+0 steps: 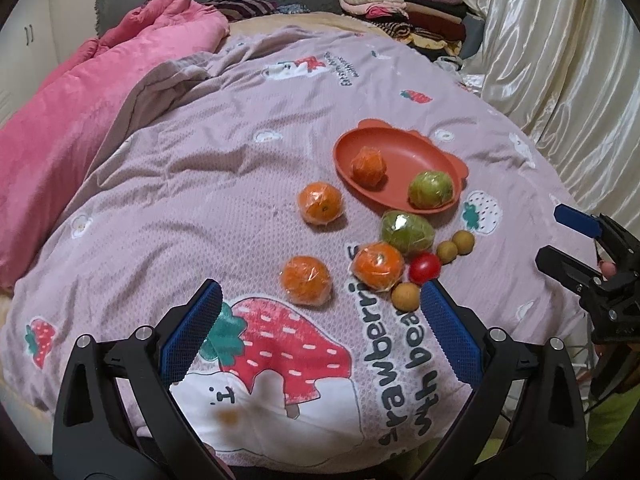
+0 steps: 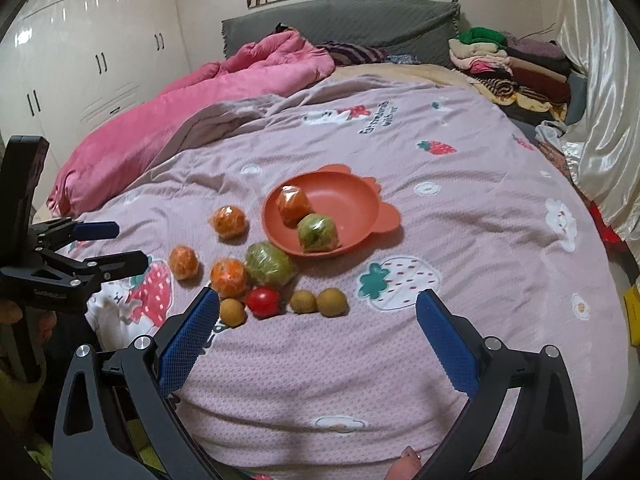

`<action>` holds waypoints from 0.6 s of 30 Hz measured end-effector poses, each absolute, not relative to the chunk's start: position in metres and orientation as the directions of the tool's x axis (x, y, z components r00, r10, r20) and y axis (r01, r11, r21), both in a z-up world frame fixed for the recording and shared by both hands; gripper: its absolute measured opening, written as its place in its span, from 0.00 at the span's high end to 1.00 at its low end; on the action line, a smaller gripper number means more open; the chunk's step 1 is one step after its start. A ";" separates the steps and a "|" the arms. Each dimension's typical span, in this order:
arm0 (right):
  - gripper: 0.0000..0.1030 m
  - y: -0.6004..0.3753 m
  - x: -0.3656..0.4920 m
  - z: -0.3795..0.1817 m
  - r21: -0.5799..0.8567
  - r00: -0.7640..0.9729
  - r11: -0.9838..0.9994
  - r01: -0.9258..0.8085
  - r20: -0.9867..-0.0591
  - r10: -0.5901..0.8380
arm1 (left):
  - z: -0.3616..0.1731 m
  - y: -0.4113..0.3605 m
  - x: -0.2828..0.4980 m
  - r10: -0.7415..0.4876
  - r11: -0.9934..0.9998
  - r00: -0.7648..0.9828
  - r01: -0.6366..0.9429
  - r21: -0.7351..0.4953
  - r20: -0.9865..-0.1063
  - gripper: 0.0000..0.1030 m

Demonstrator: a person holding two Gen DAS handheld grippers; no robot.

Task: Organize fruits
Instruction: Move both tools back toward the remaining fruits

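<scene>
An orange-red plate [image 1: 404, 148] [image 2: 352, 196] lies on the bed quilt and holds a wrapped orange [image 1: 369, 165] [image 2: 293, 205] and a wrapped green fruit [image 1: 431, 189] [image 2: 318, 233]. Loose on the quilt are three wrapped oranges [image 1: 320, 202] [image 1: 306, 280] [image 1: 378, 266], another green fruit [image 1: 406, 231] [image 2: 270, 264], a red tomato [image 1: 425, 267] [image 2: 263, 301] and small brown fruits [image 1: 406, 296] [image 2: 331, 301]. My left gripper [image 1: 322, 304] is open just short of the nearest orange. My right gripper [image 2: 318, 312] is open, with the brown fruits ahead of it.
A pink blanket [image 1: 80, 92] is bunched at the left of the bed. Folded clothes [image 1: 404, 8] are stacked at the far right by a cream curtain [image 1: 560, 60]. White wardrobes [image 2: 80, 60] stand beyond the bed's left side.
</scene>
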State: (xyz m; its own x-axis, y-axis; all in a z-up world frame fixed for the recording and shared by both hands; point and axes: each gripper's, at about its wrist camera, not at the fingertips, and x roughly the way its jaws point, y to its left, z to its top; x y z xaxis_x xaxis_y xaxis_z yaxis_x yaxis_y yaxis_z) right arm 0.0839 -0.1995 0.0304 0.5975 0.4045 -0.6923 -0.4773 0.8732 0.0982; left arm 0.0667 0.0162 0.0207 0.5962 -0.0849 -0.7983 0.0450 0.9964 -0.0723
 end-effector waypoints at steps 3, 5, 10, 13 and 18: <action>0.04 -0.194 0.085 0.027 0.102 0.586 0.868 -0.485 -0.699 0.410 | 0.015 0.015 0.067 -0.079 0.997 0.587 0.049 -0.062 -0.806 0.09; 0.04 -0.189 0.085 0.024 0.106 0.573 0.860 -0.499 -0.704 0.419 | 0.011 0.014 0.068 -0.072 0.997 0.584 0.050 -0.053 -0.809 0.09; 0.04 -0.177 0.089 0.017 0.103 0.550 0.848 -0.519 -0.720 0.424 | 0.003 0.019 0.072 -0.063 0.998 0.573 0.037 -0.051 -0.817 0.10; 0.04 -0.172 0.094 0.013 0.109 0.537 0.845 -0.524 -0.728 0.427 | 0.001 0.022 0.074 -0.068 0.998 0.573 0.032 -0.061 -0.817 0.09; 0.04 -0.164 0.101 0.005 0.120 0.518 0.843 -0.525 -0.740 0.428 | -0.003 0.024 0.076 -0.083 0.996 0.565 0.031 -0.079 -0.821 0.09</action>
